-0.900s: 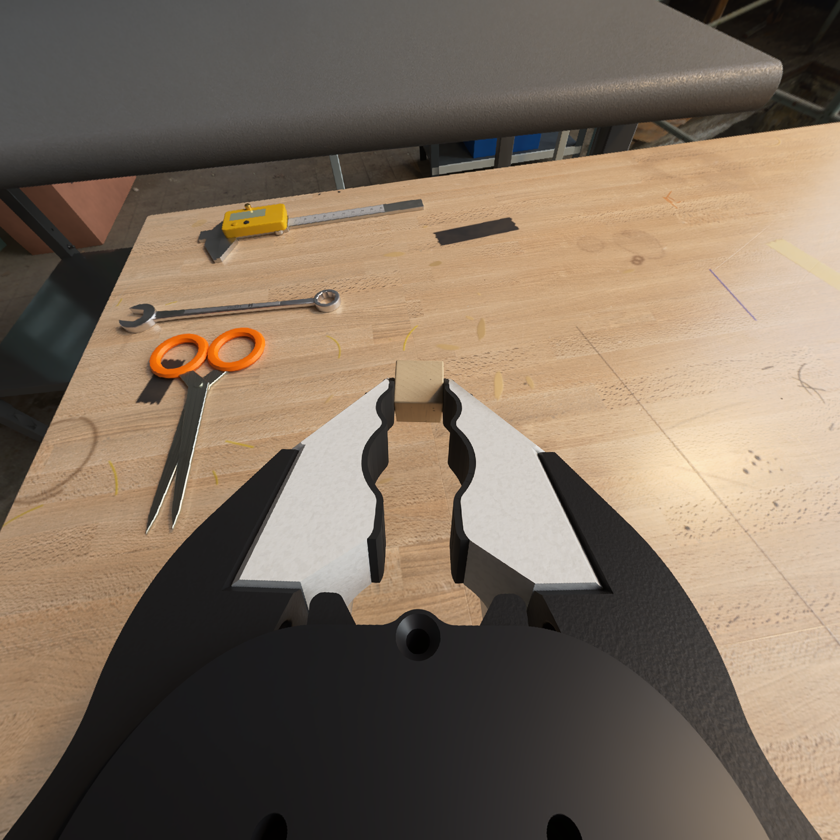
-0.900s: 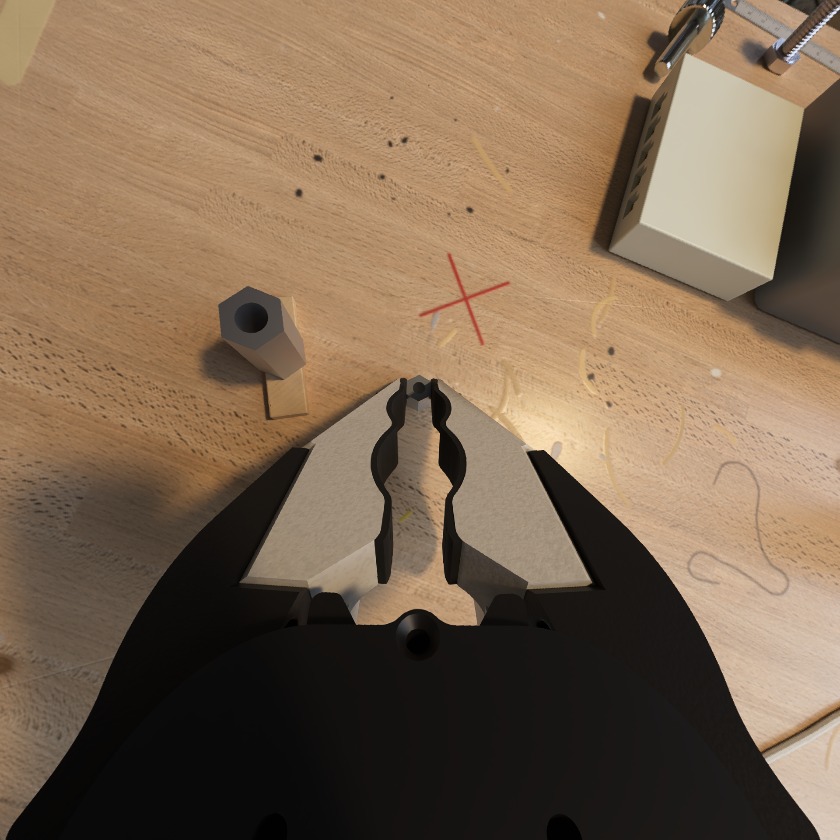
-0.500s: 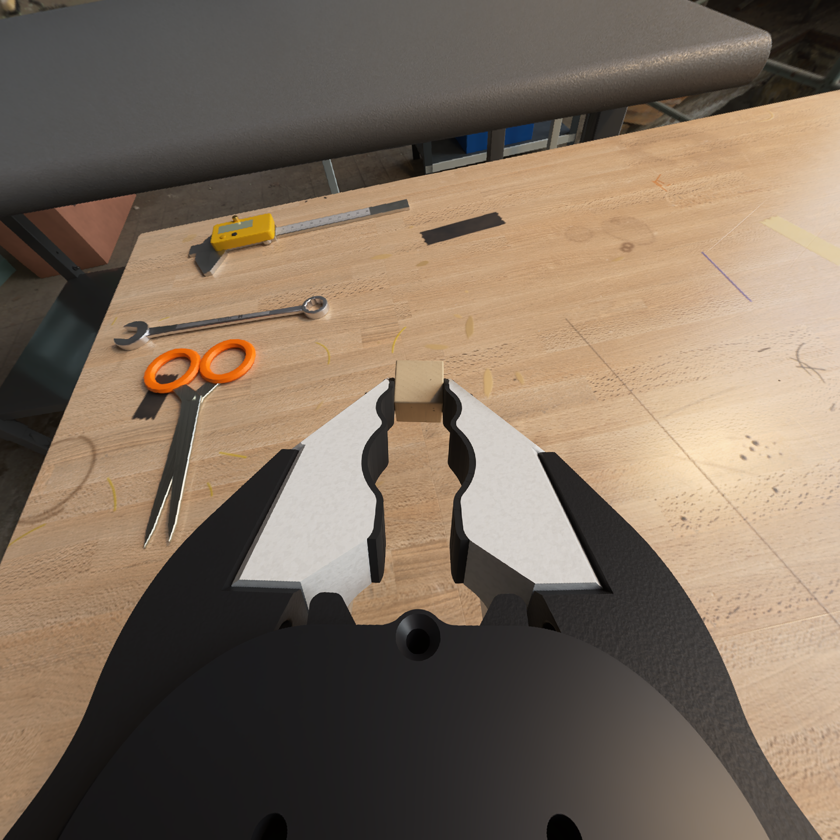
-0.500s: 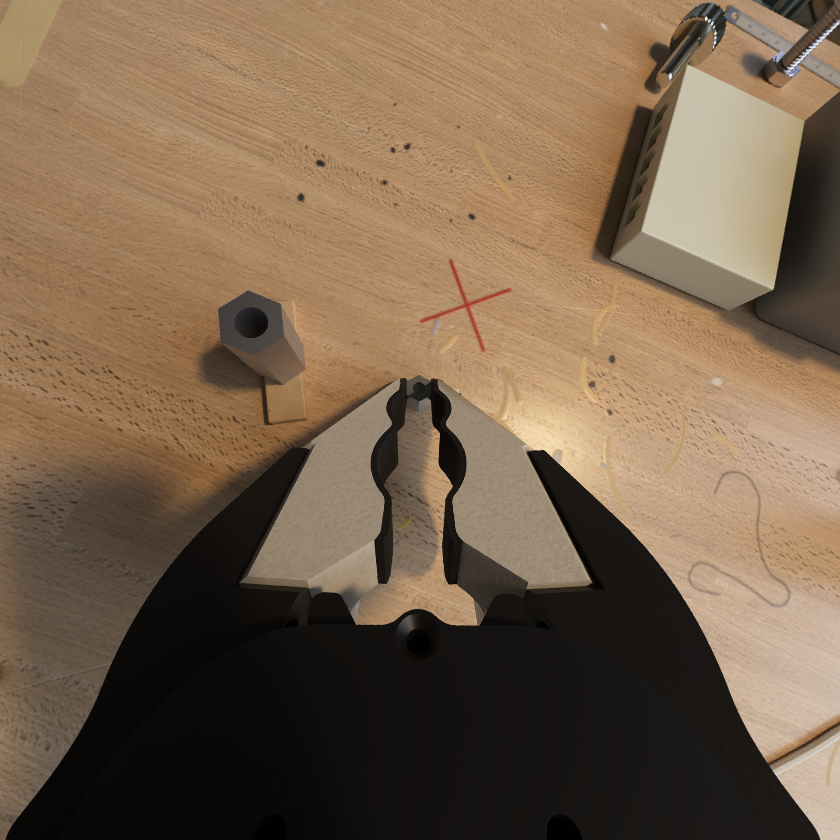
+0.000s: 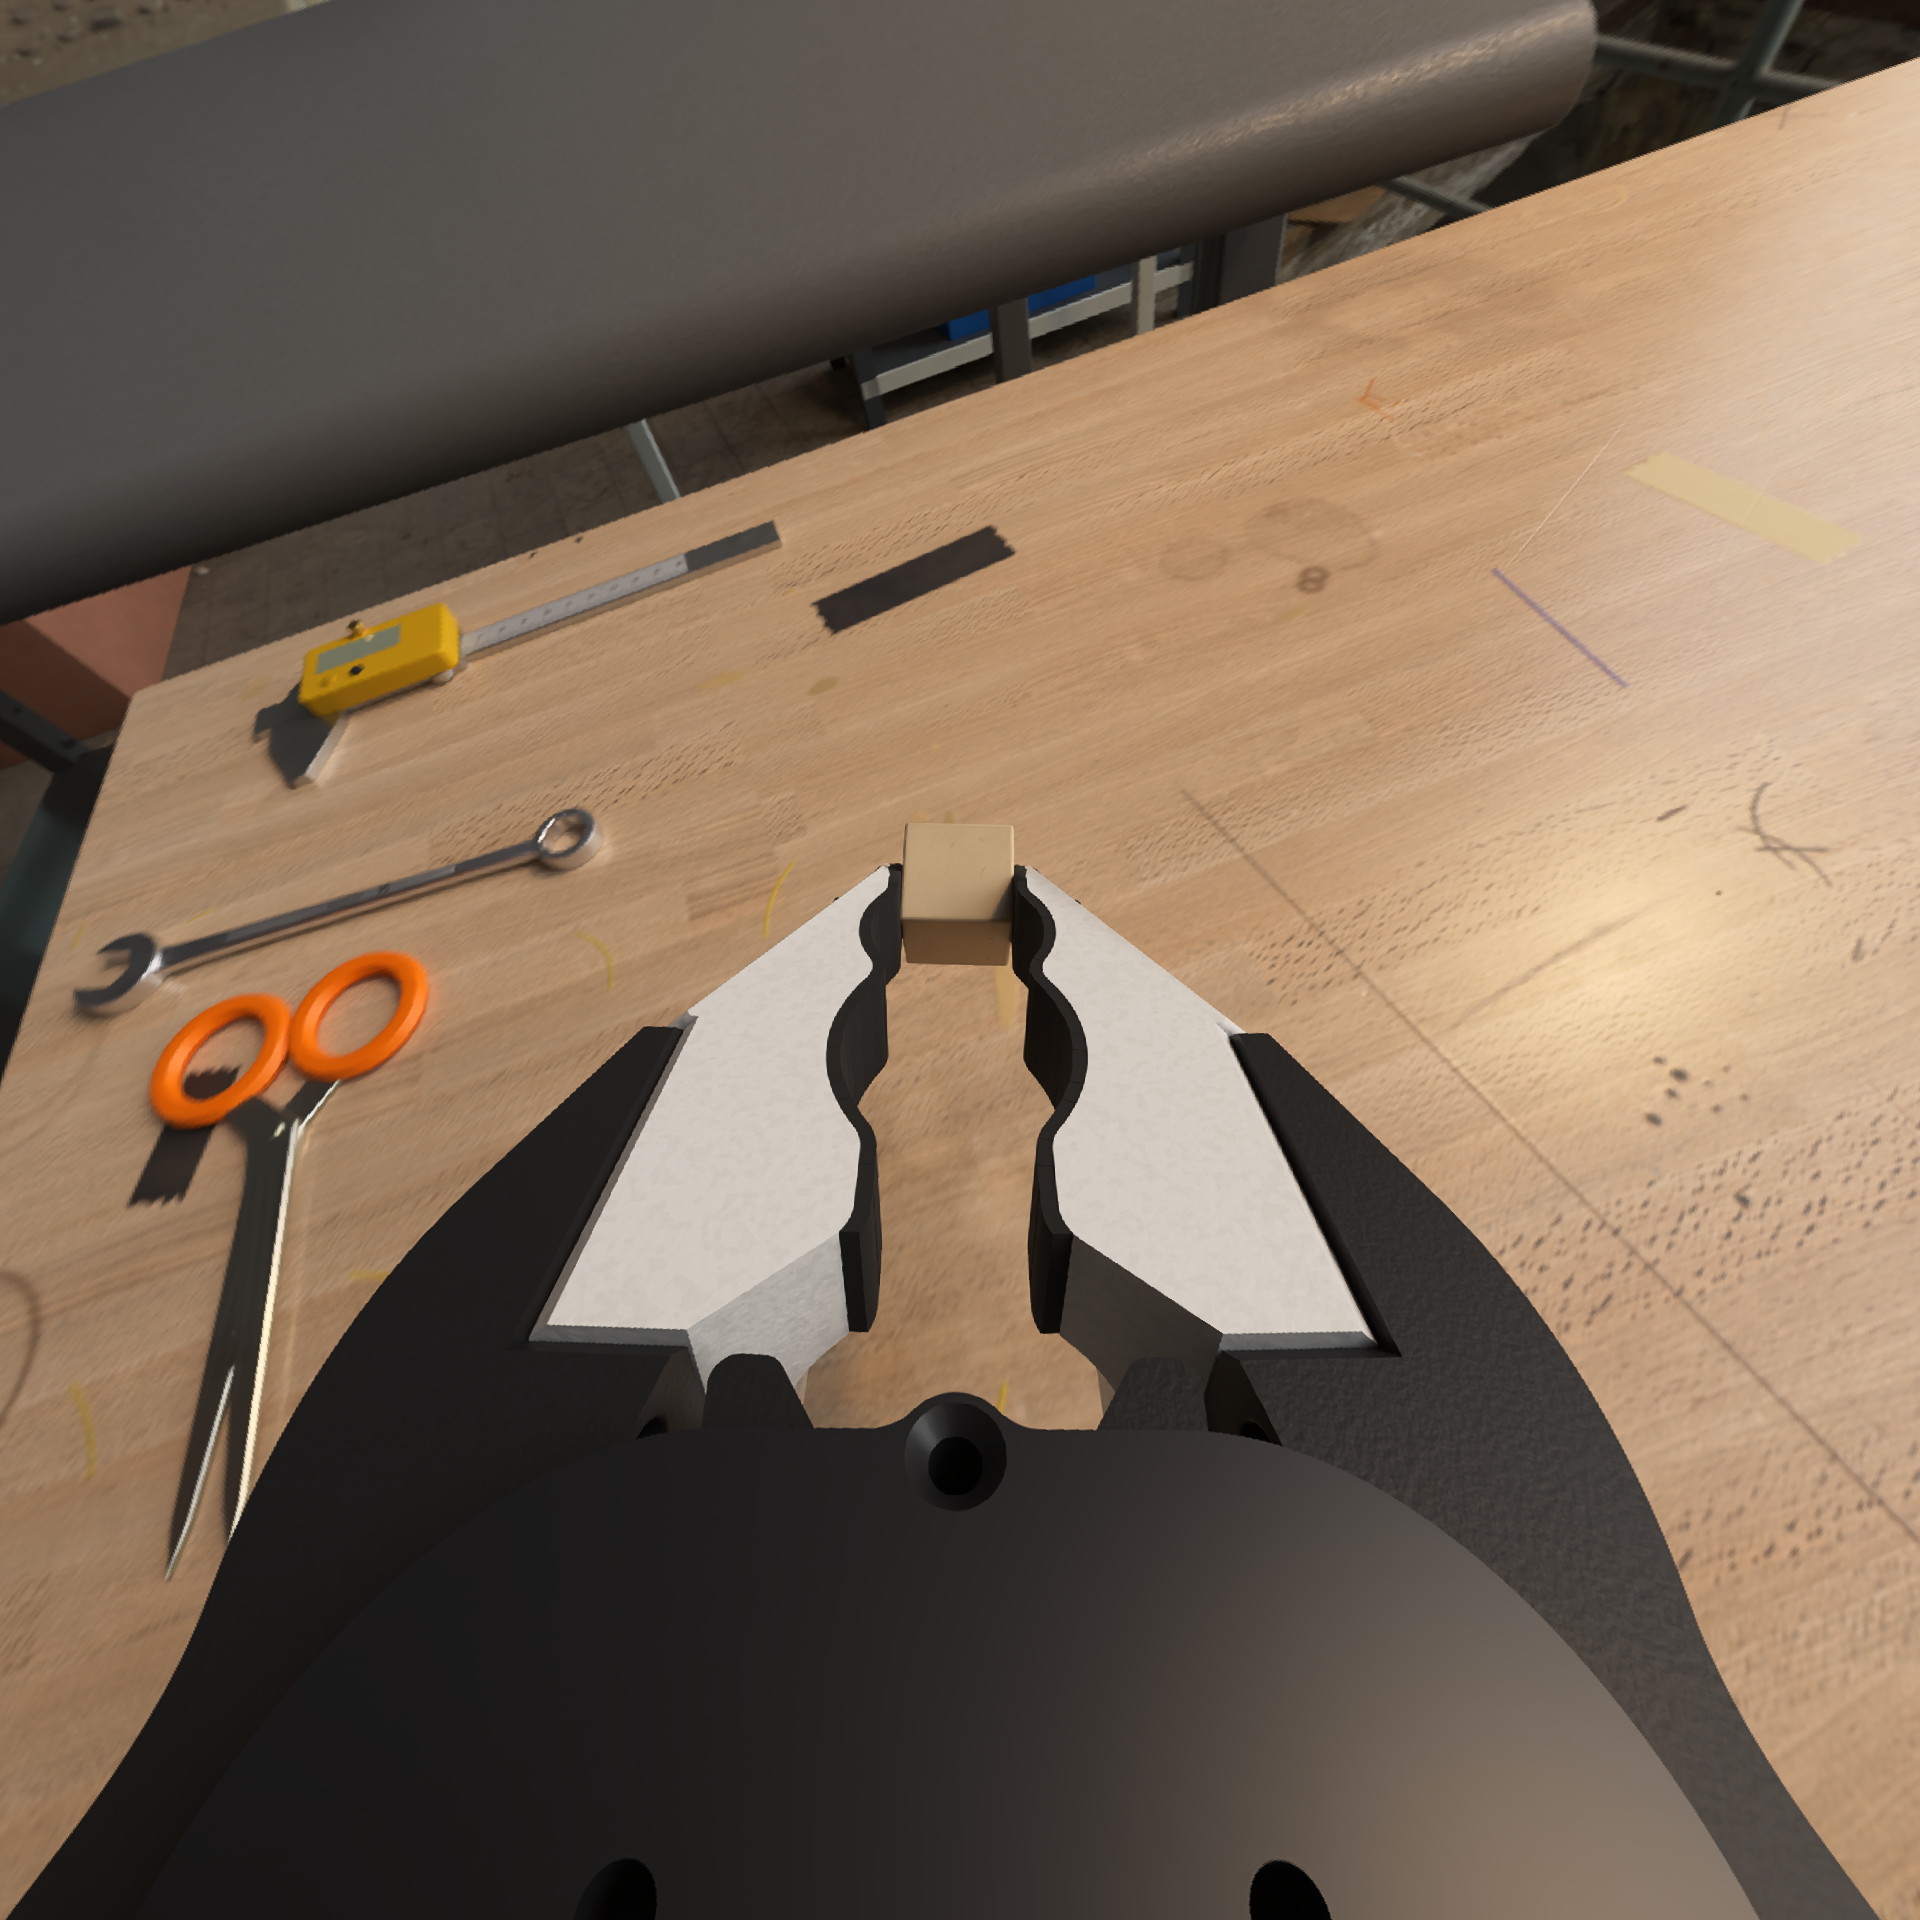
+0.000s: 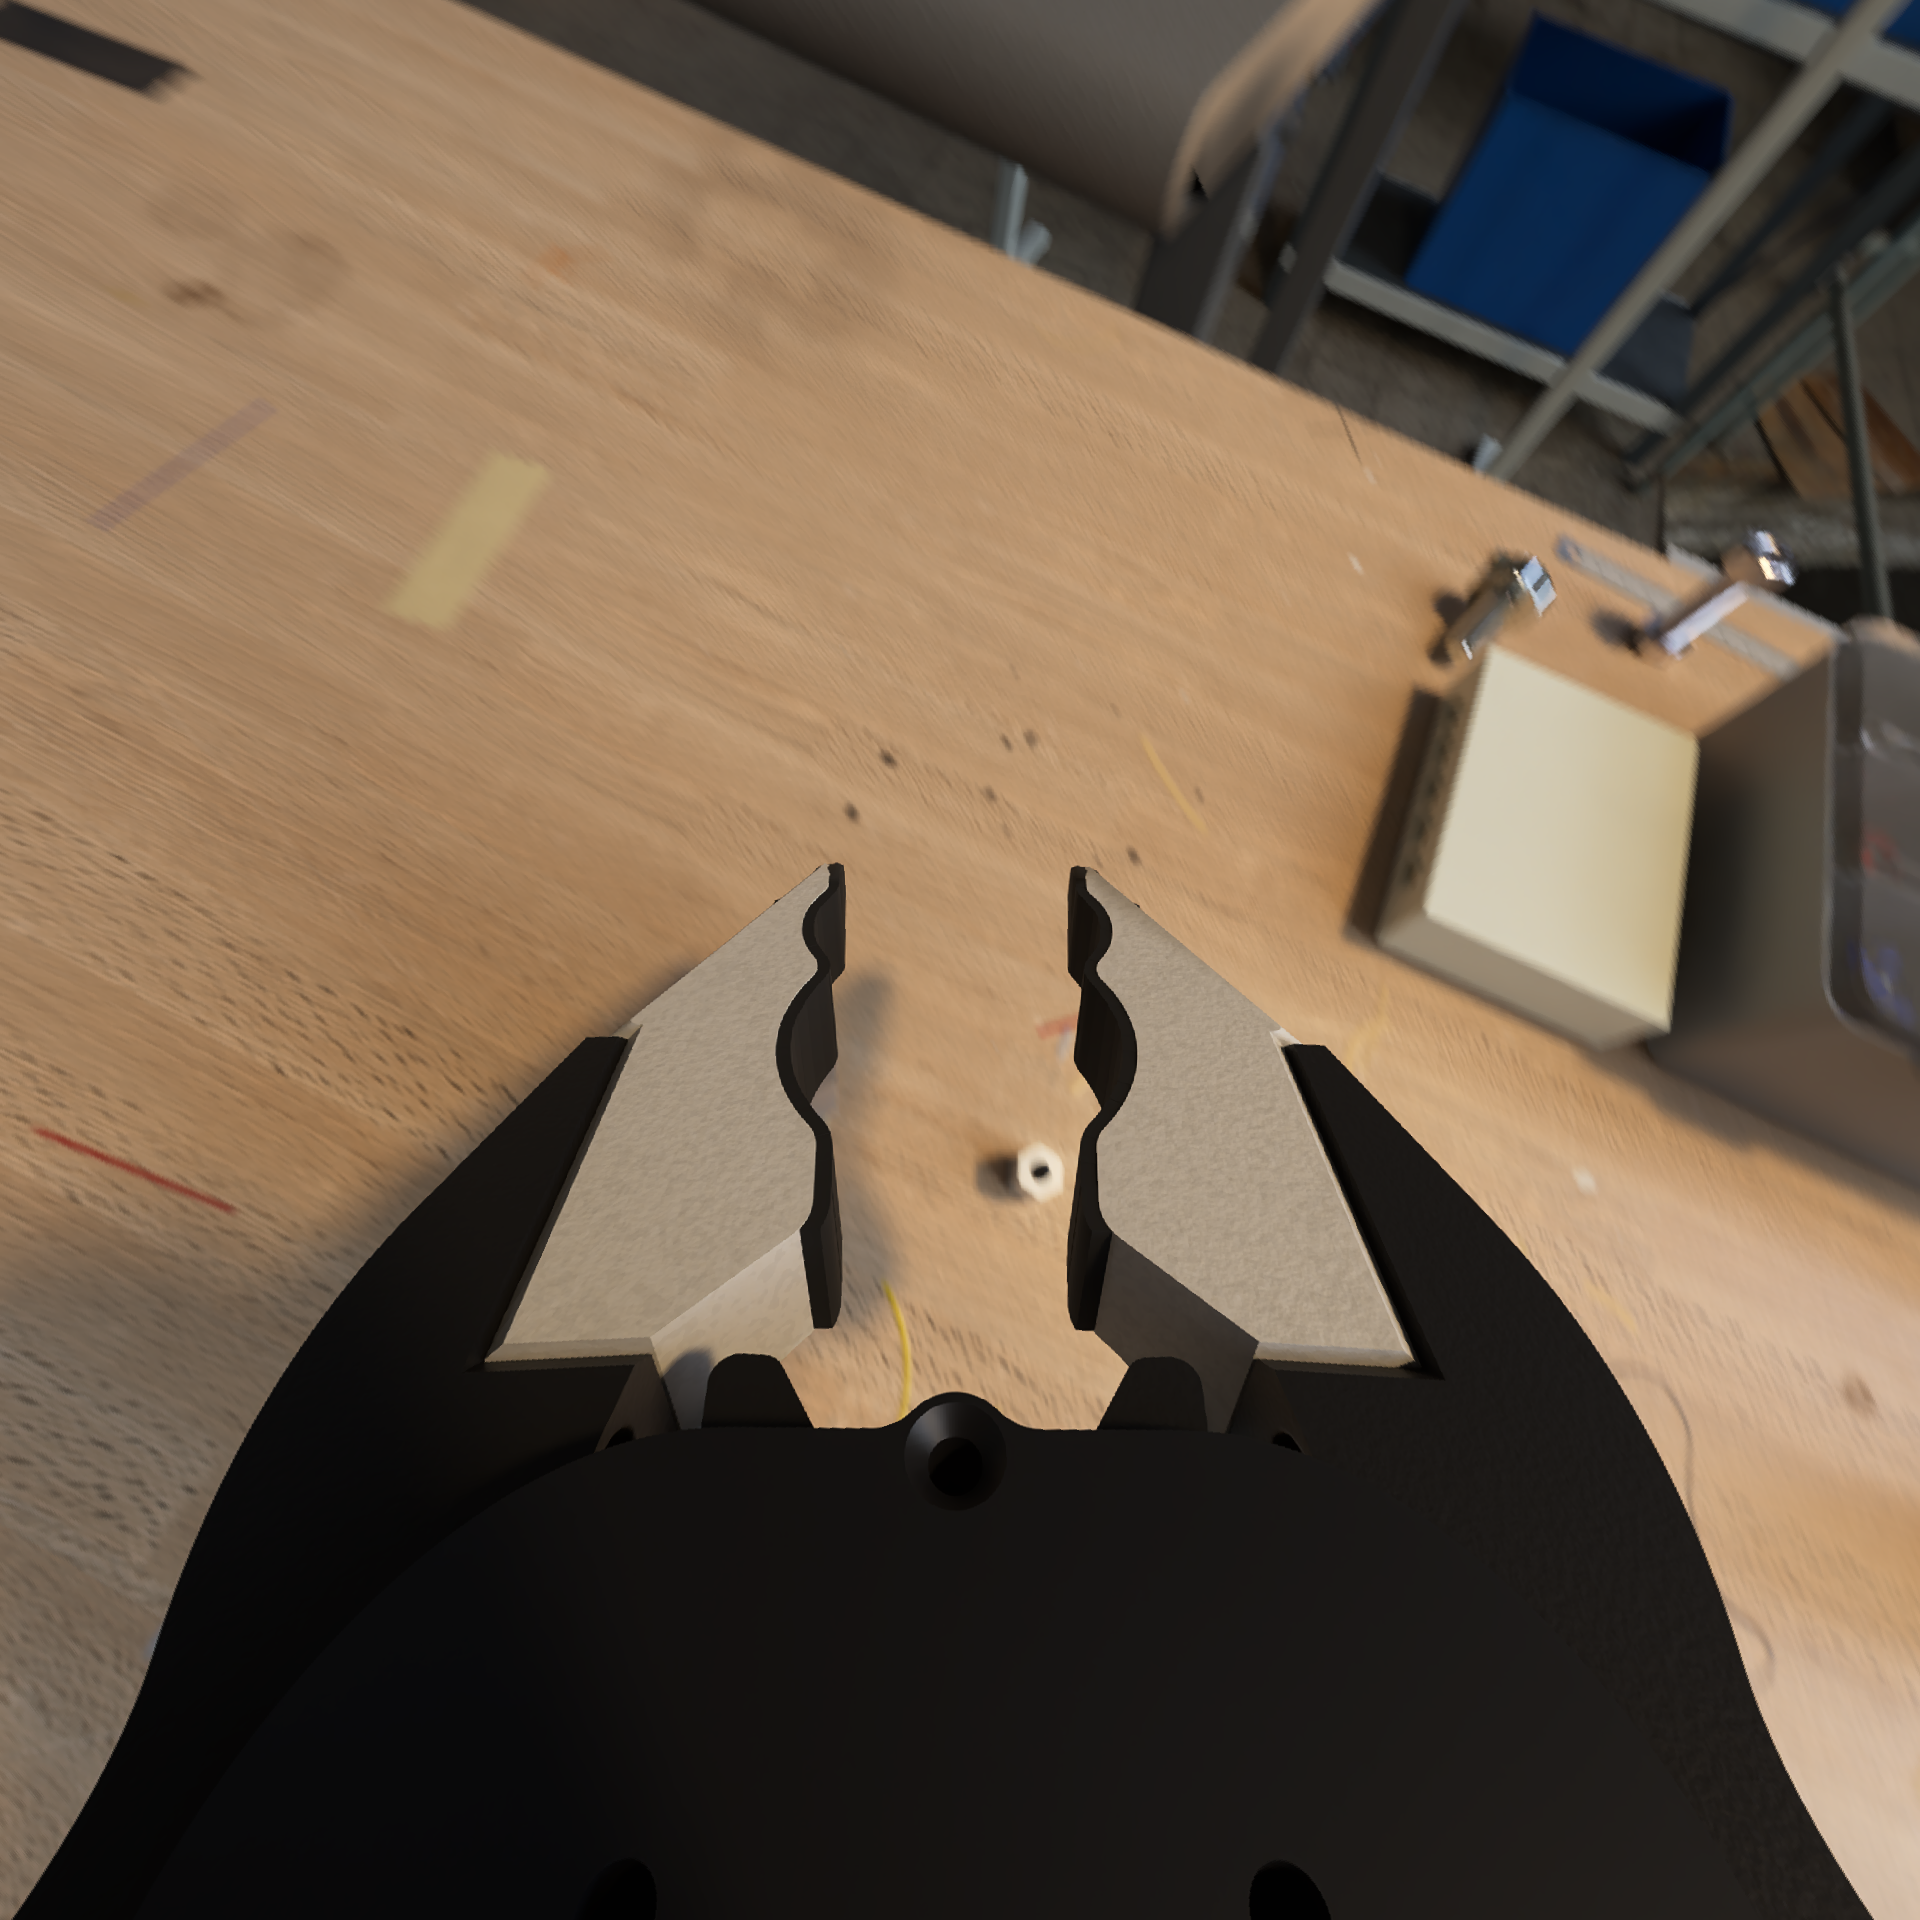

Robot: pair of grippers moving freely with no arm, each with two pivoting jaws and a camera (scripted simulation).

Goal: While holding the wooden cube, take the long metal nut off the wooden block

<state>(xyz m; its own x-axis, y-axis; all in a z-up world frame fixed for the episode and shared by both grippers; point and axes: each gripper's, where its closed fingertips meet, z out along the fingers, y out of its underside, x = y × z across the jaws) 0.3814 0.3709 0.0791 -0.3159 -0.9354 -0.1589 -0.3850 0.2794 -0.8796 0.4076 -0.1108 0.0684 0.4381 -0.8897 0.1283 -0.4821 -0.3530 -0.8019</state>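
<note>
My left gripper (image 5: 957, 902) is shut on the wooden cube (image 5: 957, 894), a small pale block held between the fingertips above the workbench. My right gripper (image 6: 956, 881) is open and empty, tilted over the wooden bench. A small pale nut (image 6: 1036, 1171) lies on the bench between its fingers, nearer the right one. The long metal nut and the wooden block are not in either view now.
In the left wrist view, orange-handled scissors (image 5: 249, 1164), a wrench (image 5: 332, 906) and a yellow caliper (image 5: 379, 655) lie at the left. A dark table (image 5: 727, 229) stands behind. In the right wrist view, a cream box (image 6: 1548, 842) and metal bolts (image 6: 1496, 613) sit at the right.
My right gripper opened, let go of the small nut, and swung up and away; the long nut and block left its view. My left gripper moved slightly, still holding the cube.
</note>
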